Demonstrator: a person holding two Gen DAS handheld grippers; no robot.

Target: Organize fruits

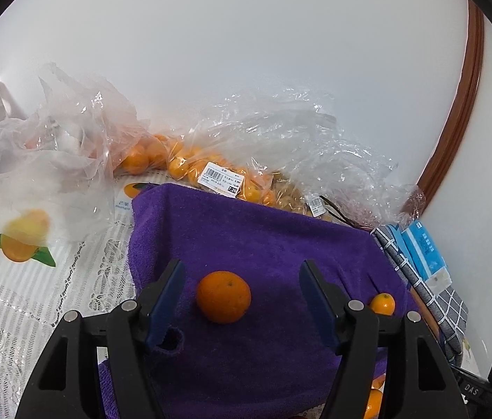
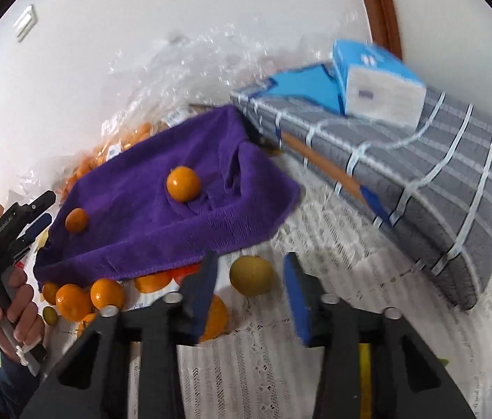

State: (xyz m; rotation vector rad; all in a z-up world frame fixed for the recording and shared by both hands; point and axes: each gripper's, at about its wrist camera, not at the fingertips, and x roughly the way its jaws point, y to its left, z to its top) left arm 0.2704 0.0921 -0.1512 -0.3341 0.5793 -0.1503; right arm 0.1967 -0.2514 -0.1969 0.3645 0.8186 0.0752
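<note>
On the purple towel (image 1: 263, 244) ahead of the left gripper (image 1: 242, 288), an orange (image 1: 223, 296) sits untouched between spread jaws, while the right gripper (image 2: 250, 286) brackets a yellowish fruit (image 2: 252, 276), pads apart, so a hasty squeeze might roll it away.

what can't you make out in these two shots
- Fruit under the purple towel: hidden by the cloth, right wrist view.
- Price label print: too small, left wrist view.
- Tissue pack: motion-blurred, right wrist view.
- Orange at the bottom edge: cut off behind the left hand-held gripper.
</note>
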